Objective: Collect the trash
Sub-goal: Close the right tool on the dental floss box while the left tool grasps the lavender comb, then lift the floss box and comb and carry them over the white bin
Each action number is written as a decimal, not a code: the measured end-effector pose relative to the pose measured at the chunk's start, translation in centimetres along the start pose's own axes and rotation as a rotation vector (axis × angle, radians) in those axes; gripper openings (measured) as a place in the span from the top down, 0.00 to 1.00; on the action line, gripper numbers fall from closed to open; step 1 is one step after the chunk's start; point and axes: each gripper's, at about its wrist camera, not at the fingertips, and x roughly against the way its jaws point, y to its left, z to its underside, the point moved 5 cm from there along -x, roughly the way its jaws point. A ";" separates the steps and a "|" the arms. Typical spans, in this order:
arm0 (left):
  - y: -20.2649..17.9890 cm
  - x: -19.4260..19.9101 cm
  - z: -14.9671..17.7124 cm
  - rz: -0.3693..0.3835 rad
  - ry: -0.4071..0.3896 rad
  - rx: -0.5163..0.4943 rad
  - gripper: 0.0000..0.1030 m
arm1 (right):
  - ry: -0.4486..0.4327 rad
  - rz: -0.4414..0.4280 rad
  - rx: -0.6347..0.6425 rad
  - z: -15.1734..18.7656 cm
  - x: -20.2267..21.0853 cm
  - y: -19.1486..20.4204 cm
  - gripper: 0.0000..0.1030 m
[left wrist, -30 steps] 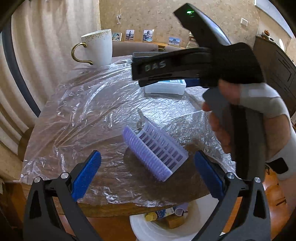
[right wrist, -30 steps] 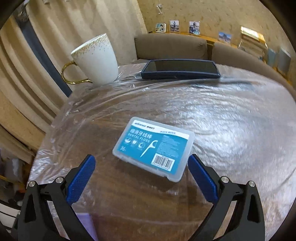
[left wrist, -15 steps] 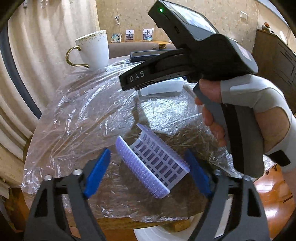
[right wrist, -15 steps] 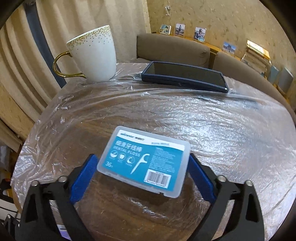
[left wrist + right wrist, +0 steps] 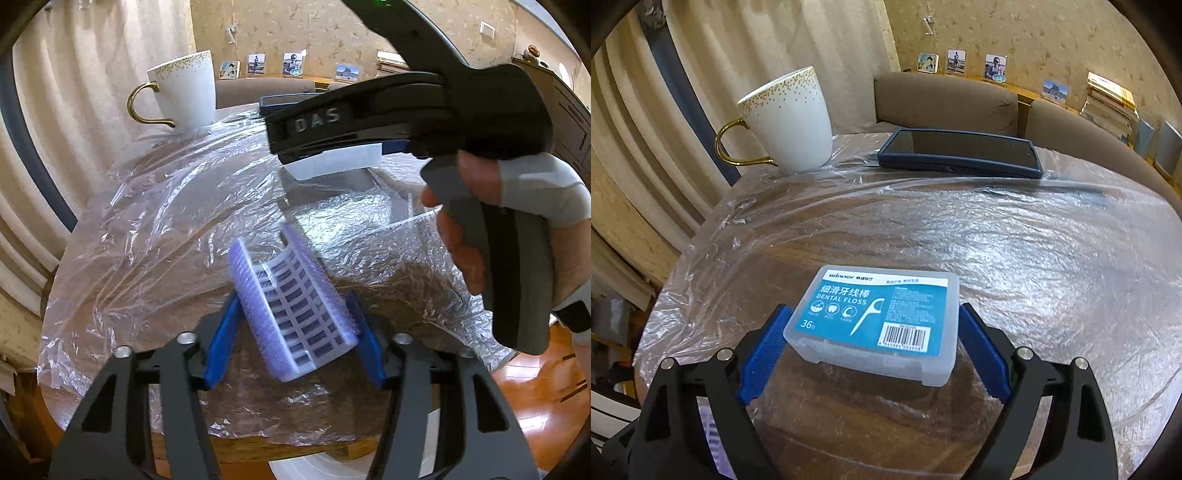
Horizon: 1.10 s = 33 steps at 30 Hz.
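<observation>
Two hand-held grippers are working a round wooden table (image 5: 1015,417) draped in crinkled clear plastic film (image 5: 155,229). The left gripper (image 5: 293,332) is closing its blue pads on a lilac-and-white slatted plastic piece (image 5: 295,310), which is lying tilted near the table's front edge; both pads appear to be touching its sides. The right gripper (image 5: 871,347) is also closing, its blue pads flanking a translucent dental floss pick box (image 5: 877,321) with a blue label, which looks raised slightly off the film near the middle of the table; the pads are sitting against the box's short ends. In the left wrist view, a person's hand (image 5: 491,221) in a grey fingerless wrap is squeezing that right gripper's handle. At the far edge, a white mug (image 5: 790,125) with gold dots and a gold handle is standing upright beside a dark smartphone (image 5: 960,151) lying flat. Below the table's near edge, a white bin rim (image 5: 314,467) is showing.
</observation>
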 end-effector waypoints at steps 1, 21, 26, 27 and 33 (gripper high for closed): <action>0.0 0.0 -0.1 0.007 0.001 0.000 0.49 | -0.001 -0.006 -0.009 0.1 0.2 -0.2 0.15; 2.3 -0.1 -0.7 0.101 -0.010 0.044 0.52 | -0.034 -0.025 -0.079 3.0 4.0 -1.9 0.16; 2.1 0.0 -0.4 0.105 -0.005 0.039 0.52 | 0.001 0.071 0.024 4.8 3.1 -1.2 0.17; 2.1 0.1 -0.3 0.105 -0.004 0.039 0.52 | 0.006 0.078 0.031 5.0 2.9 -1.2 0.17; 2.3 0.3 -0.2 0.098 -0.005 0.035 0.52 | 0.010 0.129 0.032 4.8 2.5 -1.1 0.13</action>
